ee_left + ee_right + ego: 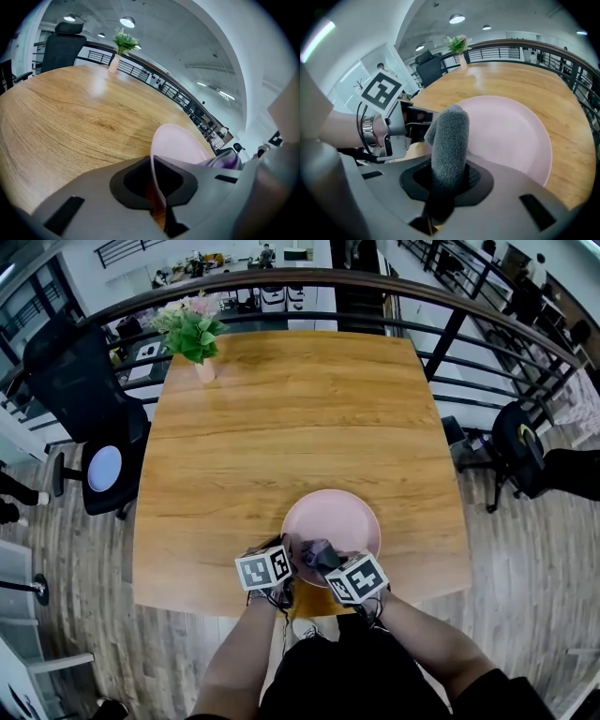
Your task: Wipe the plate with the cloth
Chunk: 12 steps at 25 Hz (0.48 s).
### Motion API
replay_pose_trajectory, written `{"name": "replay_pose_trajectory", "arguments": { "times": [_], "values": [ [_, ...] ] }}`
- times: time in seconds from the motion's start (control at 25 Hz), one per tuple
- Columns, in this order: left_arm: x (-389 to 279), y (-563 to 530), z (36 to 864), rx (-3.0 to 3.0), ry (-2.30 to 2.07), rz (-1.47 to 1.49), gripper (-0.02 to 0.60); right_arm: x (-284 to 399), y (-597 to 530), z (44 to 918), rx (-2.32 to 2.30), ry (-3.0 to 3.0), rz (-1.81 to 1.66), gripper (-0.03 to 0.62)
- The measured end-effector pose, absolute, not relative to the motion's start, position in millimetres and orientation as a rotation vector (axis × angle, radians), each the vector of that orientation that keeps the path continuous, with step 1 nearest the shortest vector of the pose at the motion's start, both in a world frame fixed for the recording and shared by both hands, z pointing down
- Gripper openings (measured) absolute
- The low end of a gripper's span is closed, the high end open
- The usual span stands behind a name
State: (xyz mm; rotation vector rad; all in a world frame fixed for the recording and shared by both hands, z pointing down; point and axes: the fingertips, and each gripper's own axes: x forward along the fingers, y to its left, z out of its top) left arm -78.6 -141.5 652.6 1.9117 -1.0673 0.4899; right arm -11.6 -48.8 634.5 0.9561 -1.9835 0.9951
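Head view: the marker cubes cover the jaws of the left tool (284,551) and the right tool (324,561), so neither grip can be read there. The near rim of the pink plate (333,514) is hidden under them. The plate sits at the near edge of the wooden tabletop (281,418), right of centre. A black chair (89,399) stands off the left side and a vase of flowers (197,334) stands at the far left corner. Both are well apart from the plate.

Left gripper view: the left tool (158,190) is clamped on the plate (180,143). The thin rim runs edge-on between the two jaws, which are nearly together. This view alone shows that contact. The cloth (226,161) appears only as a small dark fold past the plate's right side, its shape hard to make out.

Right gripper view: the right tool (446,190) is closed on the grey cloth (450,138), a fuzzy roll standing up out of the jaws. Its free end lies over the near left part of the plate (511,136) — whether it touches the surface cannot be told. The left tool (396,129) shows at the left, beside the plate's rim, with its jaw tips cut off behind the cloth.
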Motion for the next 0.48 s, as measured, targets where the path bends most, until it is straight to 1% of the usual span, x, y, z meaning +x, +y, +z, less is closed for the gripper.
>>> {"name": "replay_pose_trajectory", "arguments": {
  "times": [0.24, 0.48],
  "values": [
    [-76.8, -141.6, 652.3, 1.909, -1.061, 0.486, 0.031, -26.5, -29.5, 648.1, 0.84, -1.957, 0.916, 0.074],
    [-80.5, -142.0, 655.5, 1.903, -1.057, 0.484, 0.031, -12.2, -23.8, 656.0, 0.791, -1.889, 0.841, 0.074]
  ]
}}
